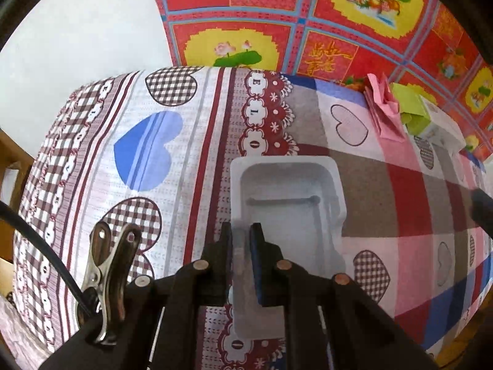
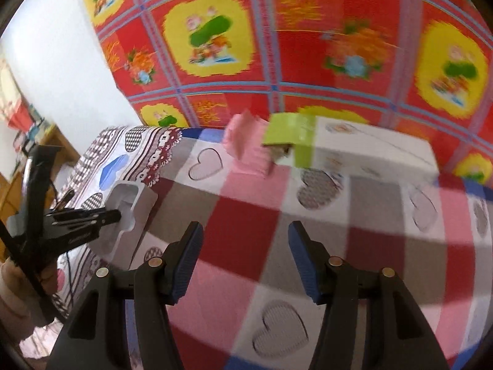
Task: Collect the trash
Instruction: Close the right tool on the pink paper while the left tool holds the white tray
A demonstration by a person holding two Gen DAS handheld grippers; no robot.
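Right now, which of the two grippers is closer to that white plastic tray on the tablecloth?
Left. The left gripper is shut on the near wall of the white plastic tray. The right gripper is open and empty over the checked cloth, off to the tray's side.

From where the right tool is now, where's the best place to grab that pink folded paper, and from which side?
Take the pink folded paper by its raised, crumpled top, coming from the near, open side over the tablecloth. The box sits close on its right, so a sideways approach looks cramped. The right tool is open and holds nothing.
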